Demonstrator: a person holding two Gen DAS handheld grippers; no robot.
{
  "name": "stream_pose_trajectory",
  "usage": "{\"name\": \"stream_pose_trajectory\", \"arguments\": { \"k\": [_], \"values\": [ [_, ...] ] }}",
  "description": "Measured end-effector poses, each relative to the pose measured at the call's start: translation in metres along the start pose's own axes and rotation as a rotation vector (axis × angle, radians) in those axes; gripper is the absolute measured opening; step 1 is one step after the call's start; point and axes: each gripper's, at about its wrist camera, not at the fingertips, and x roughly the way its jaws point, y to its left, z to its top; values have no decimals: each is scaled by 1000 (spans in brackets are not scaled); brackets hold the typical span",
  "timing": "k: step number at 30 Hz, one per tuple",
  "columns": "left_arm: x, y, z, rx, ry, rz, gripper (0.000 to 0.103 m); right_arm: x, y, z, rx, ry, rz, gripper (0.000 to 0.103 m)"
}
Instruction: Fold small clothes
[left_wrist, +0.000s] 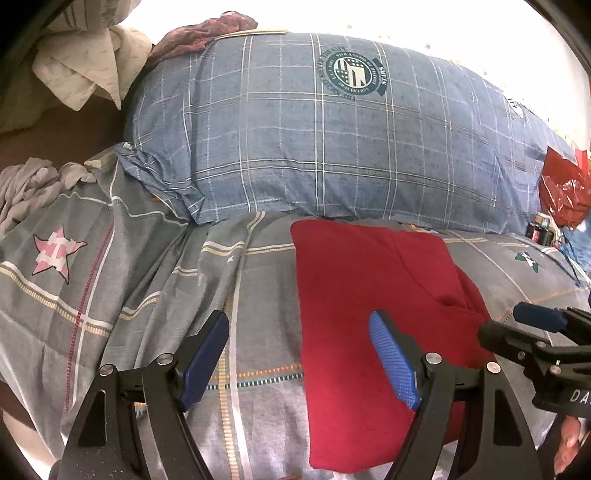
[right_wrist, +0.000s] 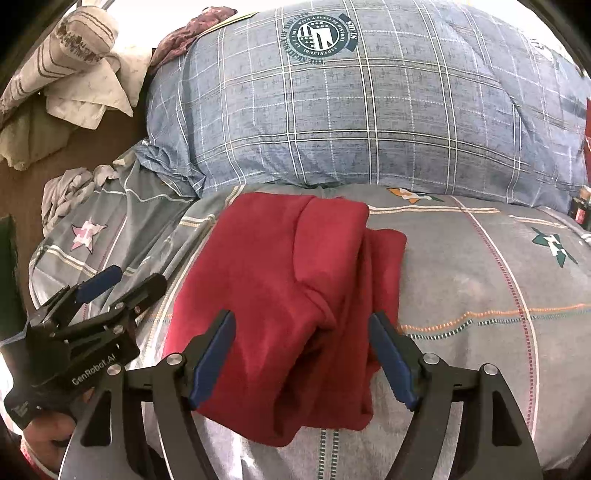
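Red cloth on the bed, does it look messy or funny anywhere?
A little. The red folded fleece garment is uneven: its right side bunches into loose overlapping layers instead of lying flat. Both the left gripper and right gripper are open, holding nothing.

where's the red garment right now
The red garment lies folded on the grey checked bedsheet, just in front of the blue plaid pillow. In the right wrist view it sits between the open right gripper fingers.

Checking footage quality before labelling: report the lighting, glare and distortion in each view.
Left wrist view: background above the blue plaid pillow blown out white; fisheye bends the bedspread; red garment evenly lit and sharp. Right wrist view: overexposure only at the top edge, dark vignette corners, red garment crisp, soft shadows in its folds.
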Motion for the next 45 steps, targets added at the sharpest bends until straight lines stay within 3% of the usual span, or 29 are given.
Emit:
{"name": "stream_pose_trajectory", "arguments": {
  "k": [23,45],
  "values": [
    [24,6,-1,1,47,10,78,24,5,-5,7,49,-8,79],
    [24,5,-5,0,32,25,78,31,13,1,-25,39,-28,80]
  ]
}}
